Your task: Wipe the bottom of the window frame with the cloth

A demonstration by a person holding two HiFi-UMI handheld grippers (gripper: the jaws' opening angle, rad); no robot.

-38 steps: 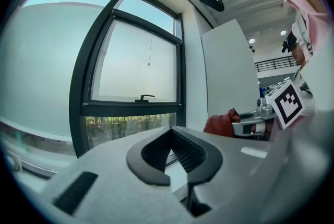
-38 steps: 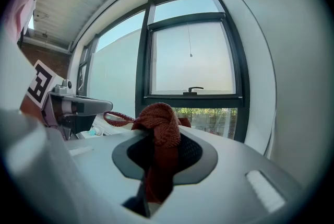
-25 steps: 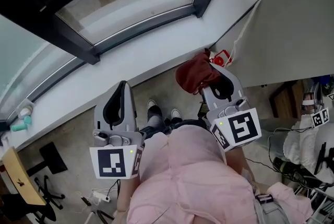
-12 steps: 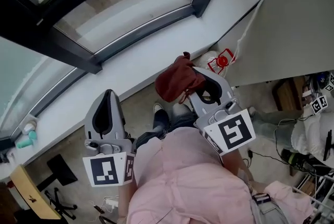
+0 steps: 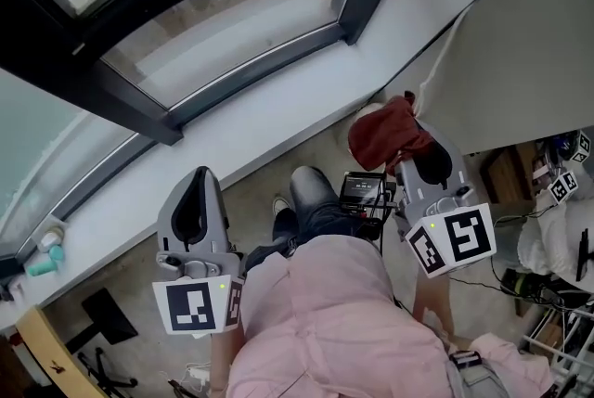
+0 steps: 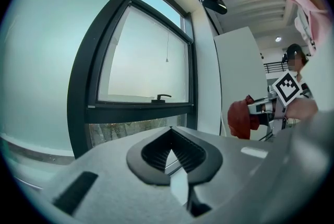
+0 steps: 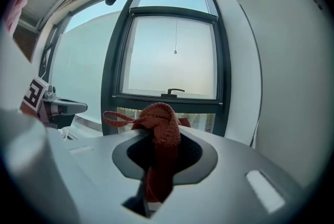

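Cloth (image 5: 382,136), red and bunched, sits clamped in the right tool (image 5: 416,138) above the floor (image 5: 260,169); the left tool (image 5: 200,181) is closed on nothing. Beyond them run the white sill (image 5: 278,113) and the dark window frame (image 5: 246,62), neither touched by the cloth.

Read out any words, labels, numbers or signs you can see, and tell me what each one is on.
No text here can be read.
marker cubes: black-and-white square patterns only, no letters or numbers.
black box: pale marks on its face, too small to read.
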